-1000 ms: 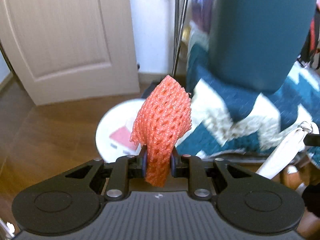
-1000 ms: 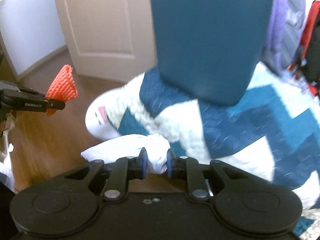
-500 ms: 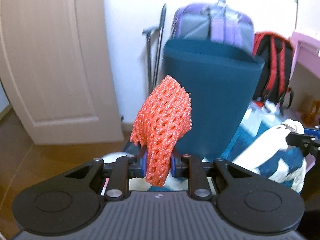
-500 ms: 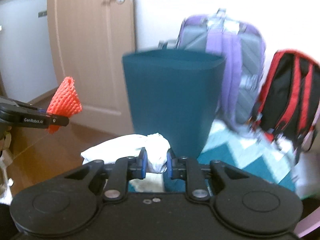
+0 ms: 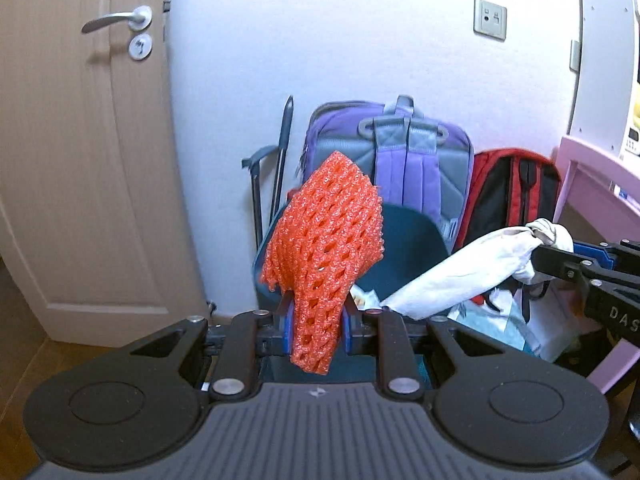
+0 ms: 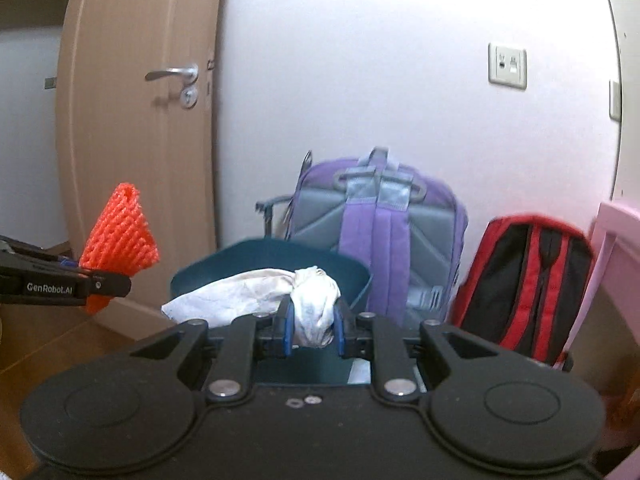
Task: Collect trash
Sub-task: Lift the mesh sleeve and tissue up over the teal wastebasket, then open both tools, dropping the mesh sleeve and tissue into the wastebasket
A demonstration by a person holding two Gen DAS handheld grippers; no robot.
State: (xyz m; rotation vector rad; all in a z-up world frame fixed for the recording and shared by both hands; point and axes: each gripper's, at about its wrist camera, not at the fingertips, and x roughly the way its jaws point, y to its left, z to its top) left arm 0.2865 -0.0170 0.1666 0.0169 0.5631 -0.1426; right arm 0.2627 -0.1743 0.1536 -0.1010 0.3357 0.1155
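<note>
An orange foam net [image 5: 324, 248] stands up between the blue pads of my left gripper [image 5: 316, 326], which is shut on it. My right gripper [image 6: 312, 326] is shut on a crumpled white tissue [image 6: 280, 292] that trails off to the left. Both hang above the open mouth of the dark teal bin [image 6: 272, 258], whose inside [image 5: 408, 252] shows behind the net. In the left wrist view the tissue [image 5: 464, 268] and right gripper enter from the right. The right wrist view shows the net [image 6: 120, 236] in the left gripper at far left.
A purple and grey backpack [image 5: 404, 156] and a red and black backpack [image 6: 528, 280] lean on the white wall behind the bin. A wooden door [image 5: 80, 160] is on the left, a pink piece of furniture [image 5: 592, 184] on the right. A folded trolley handle [image 5: 276, 168] stands by the wall.
Both grippers have risen from beside the bin's outer wall to above its rim, still gripping the net and the tissue. The bin's mouth now shows from above.
</note>
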